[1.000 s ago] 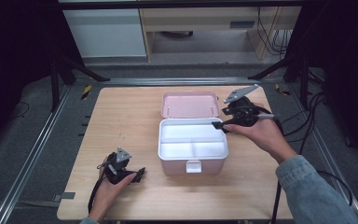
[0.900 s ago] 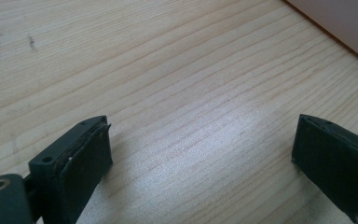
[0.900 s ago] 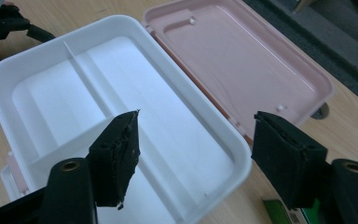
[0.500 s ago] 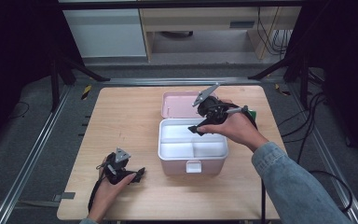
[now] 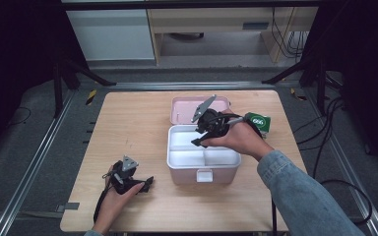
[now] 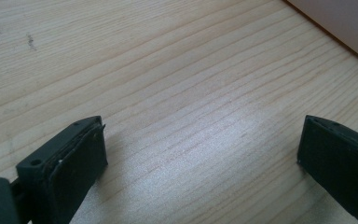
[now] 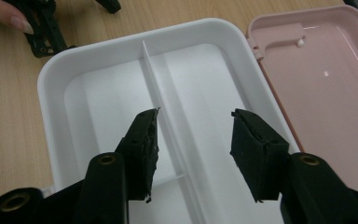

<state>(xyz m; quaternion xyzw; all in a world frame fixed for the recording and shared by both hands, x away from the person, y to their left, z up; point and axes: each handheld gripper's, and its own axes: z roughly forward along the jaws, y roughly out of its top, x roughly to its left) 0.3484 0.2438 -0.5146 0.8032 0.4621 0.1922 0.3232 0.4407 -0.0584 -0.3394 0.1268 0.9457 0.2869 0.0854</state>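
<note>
A pink box (image 5: 203, 173) with a white divided tray (image 5: 183, 158) stands mid-table, its pink lid (image 5: 182, 106) lying open behind it. My right gripper (image 5: 200, 133) hovers over the tray's back part, open. In the right gripper view its jaws have just been closing and straddle the tray's long divider (image 7: 168, 126) without pressing on it; my right gripper (image 7: 193, 135) holds nothing. My left gripper (image 5: 129, 181) rests on the wood at the front left, open wide and empty, with bare table (image 6: 191, 93) between its fingers (image 6: 74, 158).
A small green packet (image 5: 258, 121) lies on the table just right of the lid, behind my right wrist. The box's pink wall (image 6: 345, 23) sits close to my left gripper's far right. Cables trail off the table's right edge.
My right hand has moved left from the box's back right corner to above the tray, and its jaws stand narrower. The green packet has come into sight. The left hand has stayed put.
</note>
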